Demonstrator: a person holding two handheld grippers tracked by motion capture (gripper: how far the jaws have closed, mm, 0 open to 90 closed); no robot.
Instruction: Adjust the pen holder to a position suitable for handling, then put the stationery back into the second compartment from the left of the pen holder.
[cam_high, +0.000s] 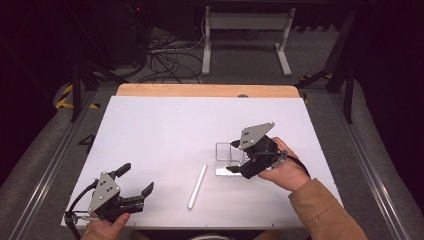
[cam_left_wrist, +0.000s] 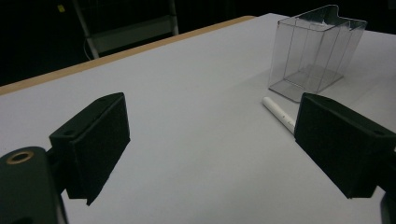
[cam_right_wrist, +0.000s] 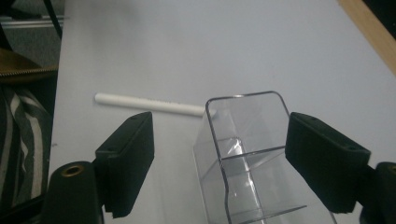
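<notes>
Your left gripper (cam_high: 136, 178), matte black with blocky flat pads, stands with its jaws wide apart over bare tabletop, well left of the clear, square-walled plastic box (cam_high: 229, 158). The smooth white table (cam_high: 165, 125) has a pale wood strip along its far edge. A slim white cylindrical stick (cam_high: 197, 186) lies flat just left of the box, close to its base. Your right gripper (cam_right_wrist: 219, 154) has its jaws spread, the glossy box between them, untouched by either pad.
</notes>
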